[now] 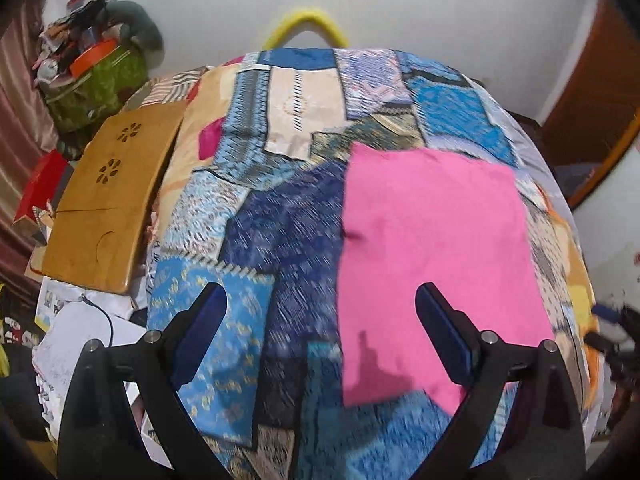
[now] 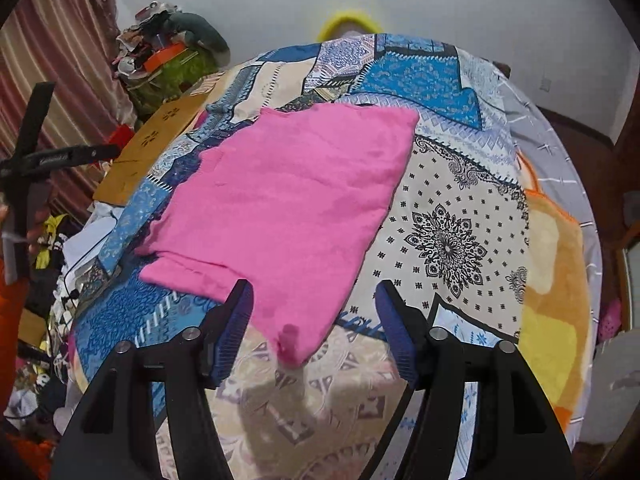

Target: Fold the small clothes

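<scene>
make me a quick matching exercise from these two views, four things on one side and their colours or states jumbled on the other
Things:
1. cloth
2. left tool
3. board
4. bedsheet

Descriptions:
A. brown, with flower-shaped cut-outs
B. open, holding nothing
C. patchwork print, mostly blue and cream
D. pink, lying flat

Pairs: 1-D, 2-B, 3-A, 4-C

Cloth was plain hot pink, bedsheet a blue-and-cream patchwork with black mandala prints, wooden board tan.
</scene>
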